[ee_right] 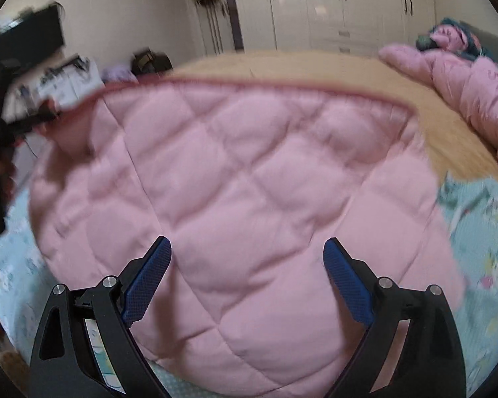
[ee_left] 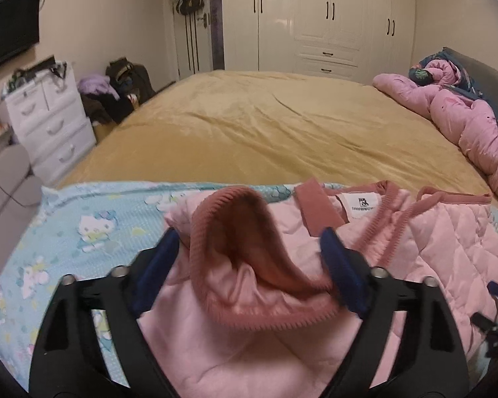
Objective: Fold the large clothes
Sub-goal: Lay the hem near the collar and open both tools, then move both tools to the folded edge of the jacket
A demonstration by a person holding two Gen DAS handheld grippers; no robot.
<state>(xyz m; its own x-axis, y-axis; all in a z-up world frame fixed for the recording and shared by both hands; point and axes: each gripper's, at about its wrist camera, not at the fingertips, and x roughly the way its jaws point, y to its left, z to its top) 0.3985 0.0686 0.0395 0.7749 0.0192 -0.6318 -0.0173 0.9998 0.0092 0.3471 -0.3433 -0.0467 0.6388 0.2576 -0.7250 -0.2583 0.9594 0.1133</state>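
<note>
A pink quilted jacket [ee_left: 448,248] lies on a light blue cartoon-print cloth [ee_left: 83,229] at the near edge of the bed. In the left wrist view a sleeve with a darker ribbed cuff [ee_left: 245,265] lies between the fingers of my left gripper [ee_left: 249,248], which is open. The white neck label [ee_left: 362,204] shows beyond it. In the right wrist view the quilted body of the jacket [ee_right: 232,182] fills the frame, blurred. My right gripper [ee_right: 247,252] is open over it. The left gripper [ee_right: 3,132] shows at the far left there.
The bed has a tan sheet [ee_left: 265,122]. A pink duvet [ee_left: 474,122] is bunched along its right side. A white drawer unit [ee_left: 49,116] and a pile of bags [ee_left: 123,89] stand left of the bed. White wardrobes [ee_left: 315,16] line the back wall.
</note>
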